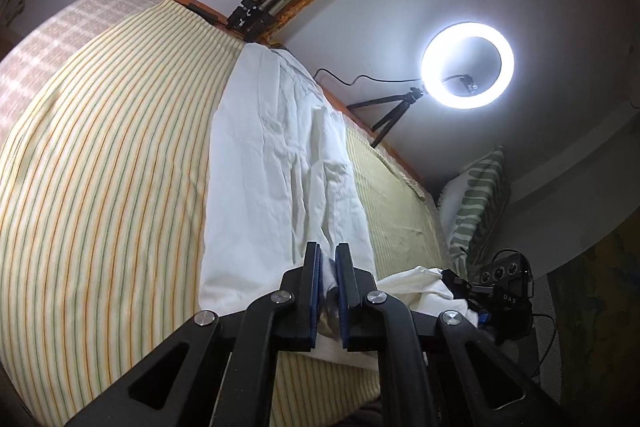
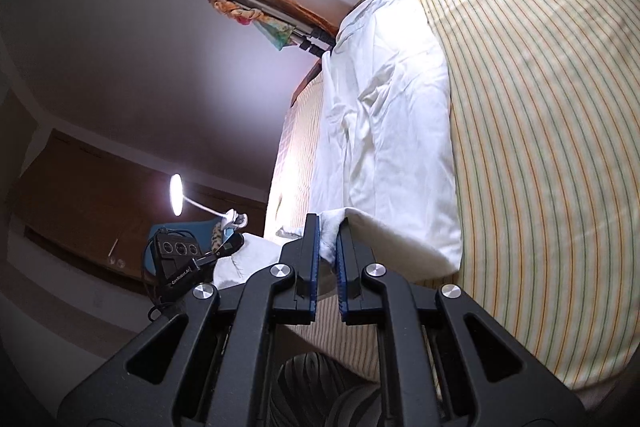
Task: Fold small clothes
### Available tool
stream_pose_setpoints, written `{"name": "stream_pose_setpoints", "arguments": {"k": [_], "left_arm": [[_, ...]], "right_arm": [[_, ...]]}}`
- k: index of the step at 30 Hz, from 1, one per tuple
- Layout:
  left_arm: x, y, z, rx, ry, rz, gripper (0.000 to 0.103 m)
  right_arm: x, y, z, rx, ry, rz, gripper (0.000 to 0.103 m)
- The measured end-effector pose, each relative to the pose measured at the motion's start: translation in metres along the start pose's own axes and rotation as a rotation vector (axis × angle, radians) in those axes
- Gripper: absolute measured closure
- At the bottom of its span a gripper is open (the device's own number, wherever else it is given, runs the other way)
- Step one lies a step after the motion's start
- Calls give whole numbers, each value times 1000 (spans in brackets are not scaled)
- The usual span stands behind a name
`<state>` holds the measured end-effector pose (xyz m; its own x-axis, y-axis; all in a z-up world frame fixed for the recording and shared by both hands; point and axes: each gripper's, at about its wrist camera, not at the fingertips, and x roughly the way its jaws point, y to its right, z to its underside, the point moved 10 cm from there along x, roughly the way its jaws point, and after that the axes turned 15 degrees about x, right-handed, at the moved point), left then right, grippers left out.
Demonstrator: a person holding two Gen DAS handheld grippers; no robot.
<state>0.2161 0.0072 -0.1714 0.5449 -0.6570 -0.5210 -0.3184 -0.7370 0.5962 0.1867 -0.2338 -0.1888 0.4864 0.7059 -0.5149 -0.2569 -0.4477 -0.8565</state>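
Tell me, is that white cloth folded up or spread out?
Spread out: the white cloth lies long and wrinkled across the striped bed, its near edge pinched in both jaws.

left tongs [image 1: 328, 263] clamped, right tongs [image 2: 328, 235] clamped, angled downward

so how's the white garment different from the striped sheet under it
The white garment is plain and heavily creased; the striped sheet carries thin yellow and green lines and lies smooth. The garment is a narrow strip running toward the wall, while the sheet covers the whole bed. The garment's near edge is pinched in the left gripper and right gripper; the sheet is not gripped. Both are light-coloured fabric.
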Motion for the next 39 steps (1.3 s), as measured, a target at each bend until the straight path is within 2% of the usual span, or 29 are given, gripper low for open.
{"name": "stream_pose_setpoints", "arguments": {"k": [7, 14, 17, 19, 21, 23, 25, 27, 34, 39], "left_arm": [[36, -33, -23, -35, -19, -51, 98], [56, -59, -41, -54, -3, -103, 98], [60, -64, -49, -34, 6, -130, 84], [59, -64, -56, -17, 18, -144, 70], [54, -65, -63, -8, 35, -164, 64], [47, -64, -66, -9, 60, -151, 62], [40, -64, -62, 7, 67, -152, 62], [36, -62, -49, 36, 47, -151, 62], [51, -61, 21, 81, -87, -139, 65], [55, -52, 27, 75, -77, -119, 73]], "right_arm": [[29, 11, -36, 47, -4, 53, 94], [49, 27, -65, 108, 4, 92, 94], [56, 33, -75, 134, -3, 104, 89], [56, 35, -81, 146, 1, 101, 77], [49, 34, -89, 154, 36, 78, 51], [41, 30, -93, 159, 50, 32, 49], [32, 27, -91, 129, 58, 23, 49], [25, 28, -81, 74, 59, 57, 49], [34, 41, -37, -109, 3, 212, 49], [55, 42, -31, -185, -15, 295, 49]]}}
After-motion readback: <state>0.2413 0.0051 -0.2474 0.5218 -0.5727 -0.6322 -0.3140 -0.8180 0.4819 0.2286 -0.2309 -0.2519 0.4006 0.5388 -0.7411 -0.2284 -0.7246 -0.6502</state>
